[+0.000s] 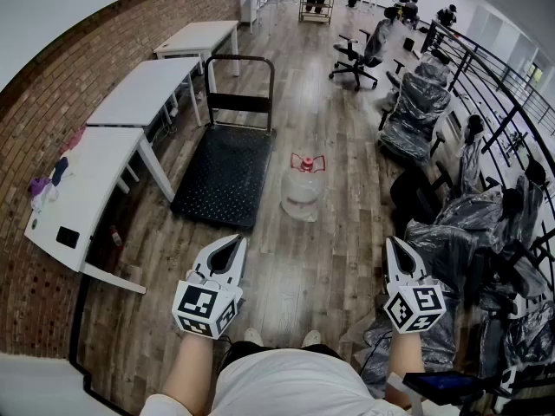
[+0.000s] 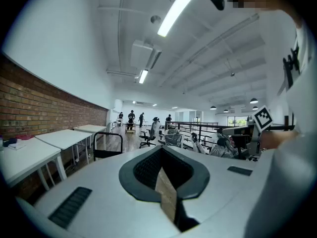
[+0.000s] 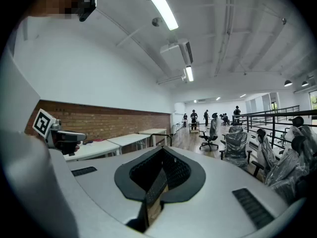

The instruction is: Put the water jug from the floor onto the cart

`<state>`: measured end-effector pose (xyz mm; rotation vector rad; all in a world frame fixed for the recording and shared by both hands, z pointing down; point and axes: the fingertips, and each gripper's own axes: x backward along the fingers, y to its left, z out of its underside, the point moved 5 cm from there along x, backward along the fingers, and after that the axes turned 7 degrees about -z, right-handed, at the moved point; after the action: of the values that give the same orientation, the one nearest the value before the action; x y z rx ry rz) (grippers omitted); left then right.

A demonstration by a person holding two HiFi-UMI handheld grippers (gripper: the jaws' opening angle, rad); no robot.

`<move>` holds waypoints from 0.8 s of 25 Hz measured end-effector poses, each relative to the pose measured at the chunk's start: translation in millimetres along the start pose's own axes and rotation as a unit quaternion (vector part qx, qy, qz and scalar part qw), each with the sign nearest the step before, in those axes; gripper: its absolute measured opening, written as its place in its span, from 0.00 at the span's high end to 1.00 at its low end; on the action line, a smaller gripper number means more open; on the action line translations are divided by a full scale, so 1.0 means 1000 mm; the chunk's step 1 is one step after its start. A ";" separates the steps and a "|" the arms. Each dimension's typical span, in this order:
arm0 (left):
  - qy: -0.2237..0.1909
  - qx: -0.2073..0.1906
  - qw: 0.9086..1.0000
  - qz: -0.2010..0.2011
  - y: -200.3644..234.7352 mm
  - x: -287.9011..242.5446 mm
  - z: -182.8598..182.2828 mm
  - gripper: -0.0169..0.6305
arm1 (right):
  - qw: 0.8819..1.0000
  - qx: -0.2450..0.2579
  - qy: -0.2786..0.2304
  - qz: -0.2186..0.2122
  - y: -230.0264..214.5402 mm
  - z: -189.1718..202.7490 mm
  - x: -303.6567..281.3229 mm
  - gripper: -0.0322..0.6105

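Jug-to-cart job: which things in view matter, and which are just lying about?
Job: water jug; cart beside it; left gripper and right gripper, both shut and empty.
Lying about: white tables; wrapped chairs; office chair; far trolley.

The water jug (image 1: pixel 302 191) stood upright on the wooden floor (image 1: pixel 334 271), just beside the right edge of the black cart (image 1: pixel 224 176) but not on it. The jug was clear and had a red top. The flat deck of the cart was bare, and its handle rose at the far end. Near the person, the left gripper (image 1: pixel 232 244) and the right gripper (image 1: pixel 395 244) were held well apart and pointed forward. Each had its jaws together with nothing between them, and both were well short of the jug. On the left, white tables (image 1: pixel 91 176) stood in a row along the brick wall (image 1: pixel 52 102). On the right there were chairs wrapped in plastic (image 1: pixel 421 107).
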<state>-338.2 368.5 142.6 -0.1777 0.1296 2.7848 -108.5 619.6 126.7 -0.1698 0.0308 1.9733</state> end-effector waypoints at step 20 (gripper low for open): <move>0.038 0.040 0.998 0.013 0.096 -0.006 0.053 0.97 | 0.998 0.020 0.050 0.020 0.071 0.018 -0.065 0.95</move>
<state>-371.8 283.0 202.7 -0.2648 0.2638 2.7944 -150.6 534.2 148.9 -0.2435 0.1395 2.0015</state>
